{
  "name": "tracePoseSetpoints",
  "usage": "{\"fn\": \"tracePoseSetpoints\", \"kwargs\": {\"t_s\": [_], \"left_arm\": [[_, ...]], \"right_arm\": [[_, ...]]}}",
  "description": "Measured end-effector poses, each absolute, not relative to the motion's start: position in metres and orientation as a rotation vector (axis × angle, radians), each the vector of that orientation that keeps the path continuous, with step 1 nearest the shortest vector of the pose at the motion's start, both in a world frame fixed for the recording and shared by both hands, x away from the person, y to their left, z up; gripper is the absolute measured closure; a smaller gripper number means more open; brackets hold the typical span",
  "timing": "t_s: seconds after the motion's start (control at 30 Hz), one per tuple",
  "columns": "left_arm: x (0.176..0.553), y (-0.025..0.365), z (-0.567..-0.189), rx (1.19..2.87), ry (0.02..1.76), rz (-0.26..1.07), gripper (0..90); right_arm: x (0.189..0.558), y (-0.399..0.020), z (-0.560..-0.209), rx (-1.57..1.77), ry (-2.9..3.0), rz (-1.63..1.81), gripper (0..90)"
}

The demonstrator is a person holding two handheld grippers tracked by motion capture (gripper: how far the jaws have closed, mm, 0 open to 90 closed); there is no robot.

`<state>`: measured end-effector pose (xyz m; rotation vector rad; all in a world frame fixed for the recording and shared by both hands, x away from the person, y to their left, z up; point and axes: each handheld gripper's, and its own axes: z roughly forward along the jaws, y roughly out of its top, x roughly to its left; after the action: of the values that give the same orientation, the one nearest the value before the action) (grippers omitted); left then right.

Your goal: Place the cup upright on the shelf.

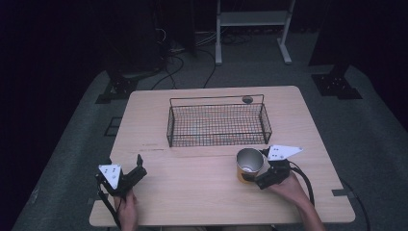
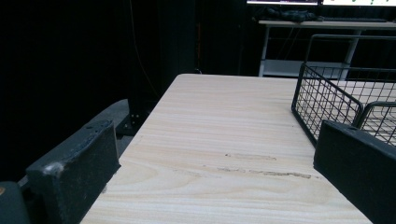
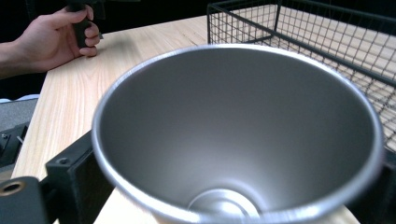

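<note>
Standing just in front of the wire basket's (image 1: 217, 120) near-right corner, a metal cup (image 1: 249, 164) is pinched between the jaws of the right gripper (image 1: 260, 173), its mouth open upward. The cup is set close to the basket's front wall without touching it. Well to the left of the basket's front edge, the left gripper (image 1: 136, 169) is held low over the counter (image 1: 192, 192) with its jaws spread wide and nothing between them. Bare counter is left between the two grippers and along the basket's left wall.
</note>
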<state>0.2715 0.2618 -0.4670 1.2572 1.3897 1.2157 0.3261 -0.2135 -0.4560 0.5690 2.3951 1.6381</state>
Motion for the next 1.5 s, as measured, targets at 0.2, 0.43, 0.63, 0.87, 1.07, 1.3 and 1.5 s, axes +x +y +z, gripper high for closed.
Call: {"fn": "tracePoseSetpoints", "kwargs": {"t_s": [0.2, 0.43, 0.63, 0.87, 1.07, 1.3, 1.5], "left_arm": [[0.271, 0.262, -0.467, 1.254, 1.39, 1.215, 0.0], [0.271, 0.262, -0.467, 1.255, 1.39, 1.215, 0.0], [0.271, 0.262, -0.467, 1.254, 1.391, 1.214, 0.0], [0.271, 0.262, -0.467, 1.255, 1.391, 1.213, 0.0], [0.271, 0.262, -0.467, 1.255, 1.391, 1.215, 0.0], [0.271, 0.262, -0.467, 1.257, 1.392, 1.214, 0.0], [0.272, 0.262, -0.467, 1.264, 1.392, 1.213, 0.0]], "right_arm": [[0.329, -0.208, -0.452, 0.54, 2.409, 1.634, 6.3], [0.33, -0.209, -0.45, 0.54, 2.419, 1.615, 12.1], [0.332, -0.209, -0.443, 0.537, 2.427, 1.61, 12.3], [0.337, -0.213, -0.425, 0.537, 2.423, 1.638, 12.4], [0.343, -0.215, -0.41, 0.544, 2.431, 1.649, 12.4], [0.352, -0.215, -0.392, 0.531, 2.437, 1.661, 12.4], [0.364, -0.209, -0.374, 0.518, 2.44, 1.685, 12.4]]}}
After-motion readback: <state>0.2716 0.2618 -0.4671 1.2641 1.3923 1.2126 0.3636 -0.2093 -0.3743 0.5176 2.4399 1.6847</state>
